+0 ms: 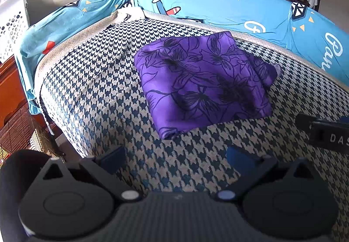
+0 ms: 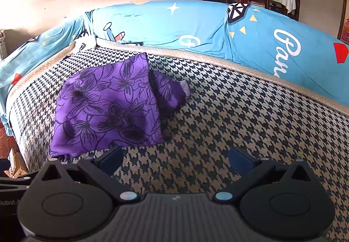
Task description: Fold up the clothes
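Left wrist view: the left tongs stand wide apart with nothing between them, their blue pads hovering over a woven houndstooth mat that covers the bed. Ahead lies the cloth, purple with dark outlined flowers, thin and smooth, folded into a rough rectangle (its near left corner bunches into a small roll). It sits flat on the mat, apart from the tongs, with bare mat on every side. A pale dotted border trims the mat; beyond it a blue printed sheet wraps the mattress edge. The right tool's black tip enters at the right edge.

Right wrist view: the right tongs are likewise spread and empty. The cloth lies ahead to the left, its near edge just beside the left pad; whether they touch, I cannot tell. A crumpled flap pokes out on its right. Wide open mat stretches rightward to the border.
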Action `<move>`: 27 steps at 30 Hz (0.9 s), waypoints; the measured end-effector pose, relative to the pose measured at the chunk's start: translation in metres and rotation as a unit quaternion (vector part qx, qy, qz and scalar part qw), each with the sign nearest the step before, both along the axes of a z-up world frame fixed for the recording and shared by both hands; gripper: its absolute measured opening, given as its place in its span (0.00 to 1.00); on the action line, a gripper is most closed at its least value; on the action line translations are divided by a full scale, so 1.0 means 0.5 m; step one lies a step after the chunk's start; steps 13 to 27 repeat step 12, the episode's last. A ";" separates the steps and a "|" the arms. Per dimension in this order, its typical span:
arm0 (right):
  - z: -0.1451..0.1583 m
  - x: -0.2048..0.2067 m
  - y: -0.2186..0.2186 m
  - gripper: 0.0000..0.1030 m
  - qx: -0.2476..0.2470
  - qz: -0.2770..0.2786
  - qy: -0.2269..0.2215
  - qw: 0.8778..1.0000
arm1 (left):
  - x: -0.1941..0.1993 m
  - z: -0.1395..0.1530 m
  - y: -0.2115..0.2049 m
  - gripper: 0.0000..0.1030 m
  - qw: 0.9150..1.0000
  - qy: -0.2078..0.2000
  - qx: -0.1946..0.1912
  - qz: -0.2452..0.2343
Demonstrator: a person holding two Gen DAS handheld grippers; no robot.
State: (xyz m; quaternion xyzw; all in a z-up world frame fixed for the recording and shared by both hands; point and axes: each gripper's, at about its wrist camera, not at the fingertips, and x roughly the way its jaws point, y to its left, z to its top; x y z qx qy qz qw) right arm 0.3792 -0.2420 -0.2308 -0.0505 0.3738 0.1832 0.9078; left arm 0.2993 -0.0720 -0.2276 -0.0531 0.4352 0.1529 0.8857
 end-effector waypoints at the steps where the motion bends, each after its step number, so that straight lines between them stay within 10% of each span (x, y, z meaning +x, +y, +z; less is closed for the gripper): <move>1: 0.000 0.000 0.001 1.00 -0.001 0.000 -0.001 1.000 | 0.000 0.000 0.000 1.00 1.000 0.001 0.000 0.001; 27: -0.003 -0.001 0.005 1.00 -0.008 0.003 0.000 1.000 | -0.001 -0.001 0.001 1.00 1.000 0.000 -0.001 0.002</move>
